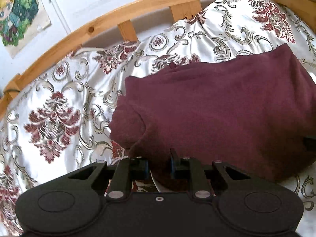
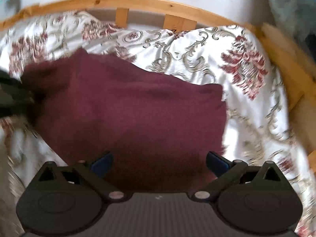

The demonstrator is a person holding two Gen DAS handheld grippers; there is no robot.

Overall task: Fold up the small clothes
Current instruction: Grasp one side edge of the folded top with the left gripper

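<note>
The maroon garment (image 1: 217,108) is lying on the bed's patterned cover (image 1: 55,102). The left gripper (image 1: 159,166) is pinching its near edge, probably for folding, while the right gripper (image 2: 159,163) is hovering, jaws wide apart.

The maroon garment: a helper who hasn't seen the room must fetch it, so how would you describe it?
Find the wooden bed frame against the white wall, covered by a shiny white bedspread with red floral and grey scroll patterns. On that bedspread lies the maroon garment, the only plain, matte, single-coloured fabric there.
</note>
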